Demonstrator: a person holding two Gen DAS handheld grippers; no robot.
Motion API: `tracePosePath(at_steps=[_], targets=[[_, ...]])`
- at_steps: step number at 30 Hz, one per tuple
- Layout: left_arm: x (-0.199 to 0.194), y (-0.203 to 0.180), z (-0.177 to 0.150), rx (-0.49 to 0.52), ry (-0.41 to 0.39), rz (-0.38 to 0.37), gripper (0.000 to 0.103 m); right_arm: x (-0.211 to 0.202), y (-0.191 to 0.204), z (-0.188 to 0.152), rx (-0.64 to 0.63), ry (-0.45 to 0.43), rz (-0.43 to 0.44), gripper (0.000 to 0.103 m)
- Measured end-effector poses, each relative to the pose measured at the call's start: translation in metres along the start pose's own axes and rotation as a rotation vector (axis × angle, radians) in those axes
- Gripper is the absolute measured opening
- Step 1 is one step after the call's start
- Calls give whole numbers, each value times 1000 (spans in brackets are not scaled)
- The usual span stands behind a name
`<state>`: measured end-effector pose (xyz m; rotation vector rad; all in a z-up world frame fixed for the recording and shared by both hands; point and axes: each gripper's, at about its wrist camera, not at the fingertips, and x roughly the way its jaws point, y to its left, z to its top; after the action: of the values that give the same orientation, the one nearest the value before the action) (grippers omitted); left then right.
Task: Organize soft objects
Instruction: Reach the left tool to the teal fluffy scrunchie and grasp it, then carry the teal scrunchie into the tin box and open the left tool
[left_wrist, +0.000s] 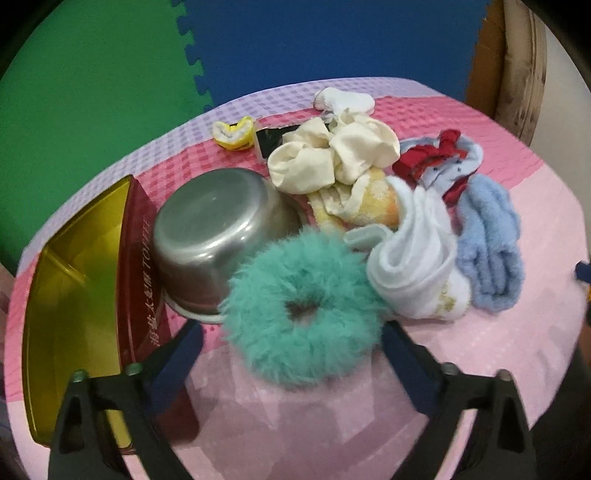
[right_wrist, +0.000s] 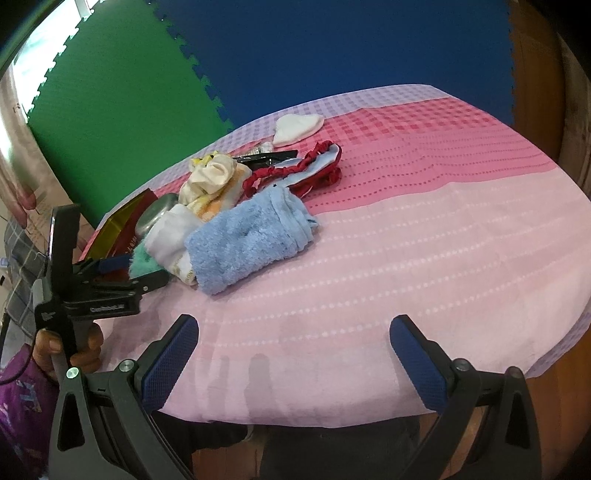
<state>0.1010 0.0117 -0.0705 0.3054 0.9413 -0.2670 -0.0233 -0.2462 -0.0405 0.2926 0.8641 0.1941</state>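
Note:
A fluffy teal scrunchie (left_wrist: 301, 310) lies on the pink tablecloth (left_wrist: 480, 350) right in front of my left gripper (left_wrist: 291, 339), whose jaws are open on either side of it without touching. Behind it lie a white sock (left_wrist: 417, 269), a blue fuzzy cloth (left_wrist: 487, 243), a cream satin scrunchie (left_wrist: 332, 155), a red and pale-blue headband (left_wrist: 439, 155) and a yellow-orange cloth (left_wrist: 369, 206). My right gripper (right_wrist: 293, 345) is open and empty over the cloth's near edge, with the blue cloth (right_wrist: 247, 240) ahead to its left. The left gripper (right_wrist: 122, 277) shows in the right wrist view.
An upturned steel bowl (left_wrist: 214, 236) and an open gold-lined red tin (left_wrist: 85, 295) stand left of the scrunchie. A yellow hair tie (left_wrist: 234, 133), a black packet (left_wrist: 273, 138) and a white sock (left_wrist: 345, 99) lie at the back. Green and blue foam mats (left_wrist: 147, 55) form the wall.

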Motion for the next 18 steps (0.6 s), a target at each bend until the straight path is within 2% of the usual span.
tracePosePath(at_steps=[4,6,9,11,14,16,18], targets=[[2,-1,2,-10,-16,31,76,3,-1,-1,4,14,0,103],[2,1,3,-17,-26,59,65,4,-2,-1,9,18,1,103],[1,1,3,-9,-26,129,26,5,-2,-1,10,19,0,103],[-2,3,3,-15,-27,146,21,5,-2,-2,9,18,-1,103],[-9,1,1,-28,-48,152,21,6,-1,-2,8,18,-2,103],[-14,-6,-2,-2,-75,175,21,6,-1,-2,8,17,-2,103],[-20,-10,-2,12,-103,163,21,5,0,-3,8,19,-4,103]])
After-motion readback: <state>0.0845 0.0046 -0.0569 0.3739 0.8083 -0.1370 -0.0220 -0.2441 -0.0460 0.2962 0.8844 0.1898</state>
